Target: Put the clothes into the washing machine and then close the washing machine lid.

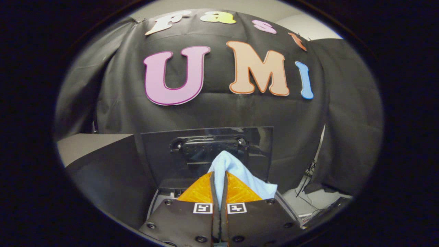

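My gripper [219, 175] is shut on a light blue piece of clothing [236, 169]. The cloth is pinched between both fingers and bulges out past their tips and off to the right. Just beyond the fingers stands the washing machine's dark lid [157, 151], raised upright, with a black latch part [209, 145] on its inner face. A strip of the machine's pale top rim [152, 206] shows to the left of the fingers. The tub opening is hidden under the gripper.
A grey surface [89, 144] lies to the left of the machine. Black cloth hangs behind and on both sides. To the right, cables [305, 181] trail down onto a pale floor [315, 199].
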`<state>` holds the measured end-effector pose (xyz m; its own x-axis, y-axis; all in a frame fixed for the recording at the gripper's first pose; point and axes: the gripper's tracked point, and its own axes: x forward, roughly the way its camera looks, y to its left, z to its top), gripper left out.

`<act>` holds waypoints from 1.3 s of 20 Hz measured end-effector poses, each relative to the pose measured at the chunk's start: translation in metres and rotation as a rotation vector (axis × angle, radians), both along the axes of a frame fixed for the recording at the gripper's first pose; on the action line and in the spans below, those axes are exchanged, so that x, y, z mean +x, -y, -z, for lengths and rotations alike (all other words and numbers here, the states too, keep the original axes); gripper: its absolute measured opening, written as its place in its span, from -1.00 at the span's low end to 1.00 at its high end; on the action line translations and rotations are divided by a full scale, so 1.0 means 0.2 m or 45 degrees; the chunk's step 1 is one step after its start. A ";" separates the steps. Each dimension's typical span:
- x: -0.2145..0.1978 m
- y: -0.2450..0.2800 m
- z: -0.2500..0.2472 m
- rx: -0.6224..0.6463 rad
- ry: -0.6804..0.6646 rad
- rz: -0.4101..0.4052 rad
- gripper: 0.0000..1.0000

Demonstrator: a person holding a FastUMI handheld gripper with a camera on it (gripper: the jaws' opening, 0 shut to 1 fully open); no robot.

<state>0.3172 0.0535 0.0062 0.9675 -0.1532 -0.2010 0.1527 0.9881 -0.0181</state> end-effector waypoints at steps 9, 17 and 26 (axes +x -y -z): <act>0.01 -0.05 0.12 -0.225 -0.193 -0.105 -0.72; -0.01 -0.03 0.06 -0.222 -0.276 -0.123 -0.14; -0.06 0.00 -0.20 -0.150 -0.186 -0.122 0.96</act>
